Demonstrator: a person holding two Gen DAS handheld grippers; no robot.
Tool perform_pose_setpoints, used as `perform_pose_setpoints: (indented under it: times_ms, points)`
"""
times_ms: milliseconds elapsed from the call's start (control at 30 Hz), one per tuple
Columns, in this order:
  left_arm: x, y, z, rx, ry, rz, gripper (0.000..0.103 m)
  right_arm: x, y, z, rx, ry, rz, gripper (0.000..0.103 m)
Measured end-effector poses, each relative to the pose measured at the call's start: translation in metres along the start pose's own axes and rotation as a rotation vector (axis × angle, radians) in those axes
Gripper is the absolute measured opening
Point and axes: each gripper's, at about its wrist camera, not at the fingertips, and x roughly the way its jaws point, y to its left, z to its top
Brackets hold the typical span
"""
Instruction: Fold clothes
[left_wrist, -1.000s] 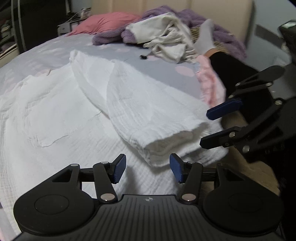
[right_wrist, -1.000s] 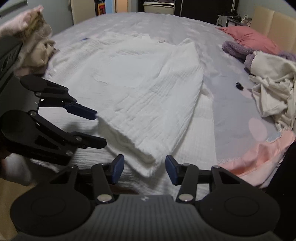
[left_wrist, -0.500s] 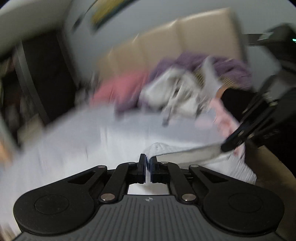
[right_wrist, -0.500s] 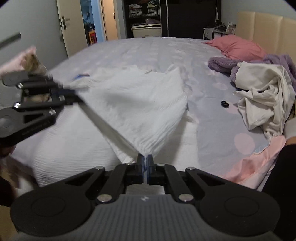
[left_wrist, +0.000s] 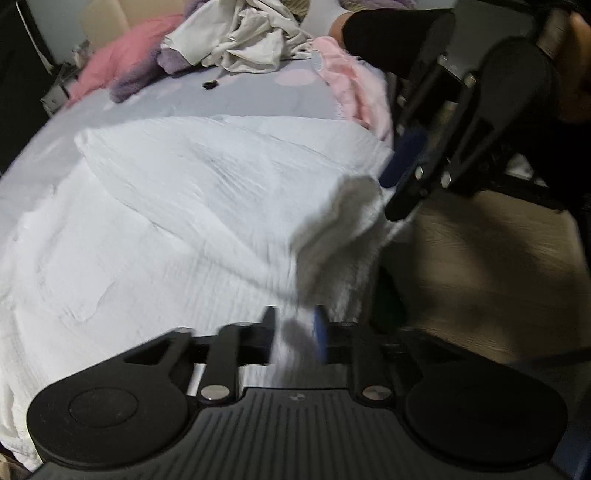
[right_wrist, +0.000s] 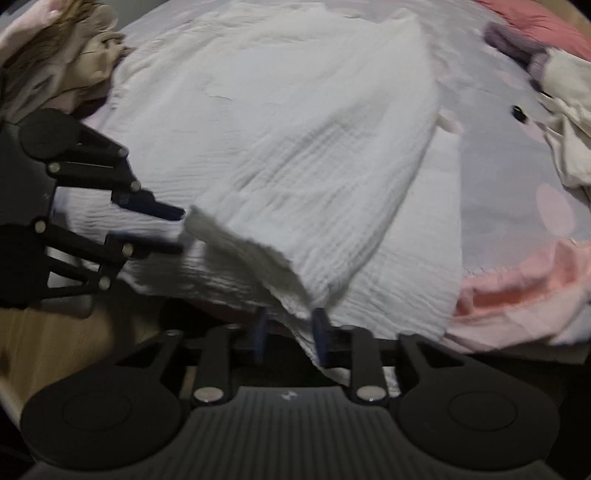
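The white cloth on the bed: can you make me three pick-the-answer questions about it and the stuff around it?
1. Where is the small black thing?
A. on the bed sheet, right of the white cloth
B. on the white cloth
C. on the floor

2. What colour are the finger pads of the right hand-held gripper?
A. red
B. blue
C. yellow

3. How are the jaws of the left hand-held gripper?
A. clamped tight together
B. missing
C. apart, with cloth between them

Answers: 1 A, it lies on bare lilac sheet. 2 B, both pads look dark blue. 3 C, a gap shows; they have just been opening.
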Motion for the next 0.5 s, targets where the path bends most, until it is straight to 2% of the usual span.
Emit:
perform_pose_setpoints:
  times_ms: [33,133,233,400,500]
  points:
    - [-0.007,0.005,-0.003,-0.007,-0.008,-0.016,0.037,-0.005,-0.008,0.005,0.007,-0.014,0.004,0.032]
    - [-0.02,0.031,-0.001,-0.044,-0.039,-0.037,0.038,-0.021,-0.038,0.022,0.039,-0.071,-0.004,0.035]
    - [-0.014,0.076,0.022,-0.147,-0.092,0.002,0.042,-0.026,-0.071,0.045,0.097,-0.148,-0.018,0.043]
    - [0.033,0.18,0.072,-0.432,-0.255,0.024,0.049,-0.012,-0.118,0.087,0.252,-0.255,-0.029,0.043]
    - [0.077,0.234,0.101,-0.544,-0.284,-0.006,0.049,0.003,-0.122,0.096,0.311,-0.283,-0.002,0.042]
